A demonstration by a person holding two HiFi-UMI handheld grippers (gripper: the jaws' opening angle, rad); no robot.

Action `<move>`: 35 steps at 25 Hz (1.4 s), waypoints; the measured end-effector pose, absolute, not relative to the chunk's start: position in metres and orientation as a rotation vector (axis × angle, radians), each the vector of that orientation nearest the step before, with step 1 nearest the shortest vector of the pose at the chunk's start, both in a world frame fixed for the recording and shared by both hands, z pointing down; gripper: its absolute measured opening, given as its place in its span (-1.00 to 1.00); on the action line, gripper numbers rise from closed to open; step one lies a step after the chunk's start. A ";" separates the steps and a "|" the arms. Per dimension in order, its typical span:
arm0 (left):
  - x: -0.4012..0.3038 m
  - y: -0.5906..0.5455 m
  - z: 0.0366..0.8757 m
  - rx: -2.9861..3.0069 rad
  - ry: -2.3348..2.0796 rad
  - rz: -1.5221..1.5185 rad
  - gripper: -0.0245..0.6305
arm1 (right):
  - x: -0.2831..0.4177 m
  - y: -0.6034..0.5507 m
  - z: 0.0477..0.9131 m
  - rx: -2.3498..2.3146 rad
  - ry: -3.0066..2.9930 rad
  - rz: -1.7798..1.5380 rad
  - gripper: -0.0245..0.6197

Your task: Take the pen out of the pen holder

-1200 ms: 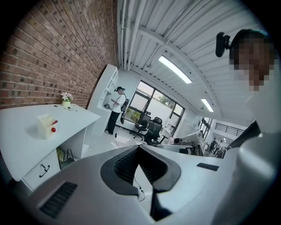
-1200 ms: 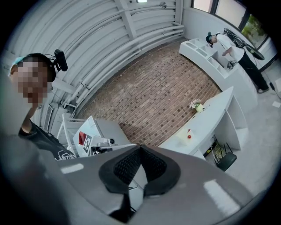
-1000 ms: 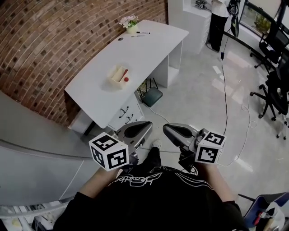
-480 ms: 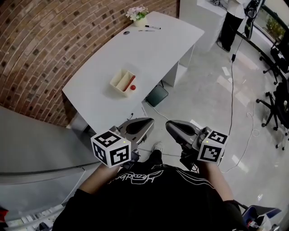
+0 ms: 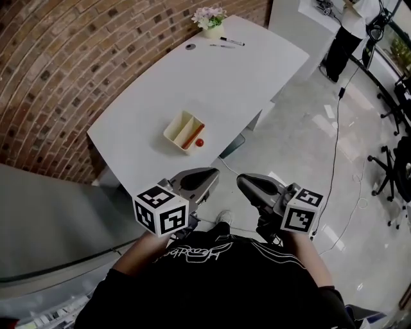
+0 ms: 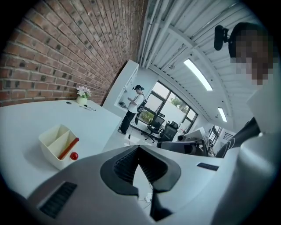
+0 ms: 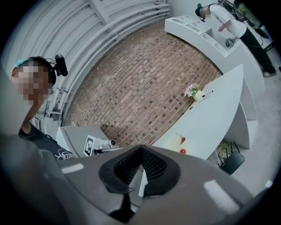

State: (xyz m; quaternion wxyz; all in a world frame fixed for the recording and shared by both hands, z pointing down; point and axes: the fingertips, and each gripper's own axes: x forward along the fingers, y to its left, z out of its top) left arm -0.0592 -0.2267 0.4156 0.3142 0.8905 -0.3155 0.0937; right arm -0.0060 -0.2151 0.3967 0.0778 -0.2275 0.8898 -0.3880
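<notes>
A cream pen holder (image 5: 182, 129) with two compartments stands on the white desk (image 5: 244, 77). A red pen (image 5: 191, 134) lies in its right compartment, and a small red ball (image 5: 200, 142) sits at its near corner. Both grippers are held close to the person's body, well short of the desk. My left gripper (image 5: 204, 180) is shut with nothing in it, and so is my right gripper (image 5: 247, 185). The left gripper view shows the holder (image 6: 53, 141), the pen (image 6: 68, 148) and the ball (image 6: 74, 155) at the left. The holder (image 7: 178, 141) looks tiny in the right gripper view.
At the desk's far end are a flower pot (image 5: 212, 19), a black marker (image 5: 226, 42) and a small dark disc (image 5: 190, 46). A brick wall (image 5: 77, 64) runs behind the desk. Office chairs (image 5: 401, 160), a floor cable (image 5: 339, 148) and a standing person (image 5: 347, 32) are to the right.
The desk and pen holder have drawn nearer and lower in the head view as the person stepped closer. Both grippers stay shut in front of the body.
</notes>
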 end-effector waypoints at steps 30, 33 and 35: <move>-0.111 -0.346 0.470 2.511 -1.145 0.757 -0.89 | -0.023 -0.295 0.434 -0.729 2.645 -1.279 -0.91; -0.110 -0.350 0.482 2.508 -1.121 0.835 -0.79 | -0.023 -0.298 0.435 -0.728 2.651 -1.274 -0.91; -0.110 -0.354 0.489 2.504 -1.117 0.880 -0.78 | -0.024 -0.299 0.437 -0.722 2.660 -1.274 -0.91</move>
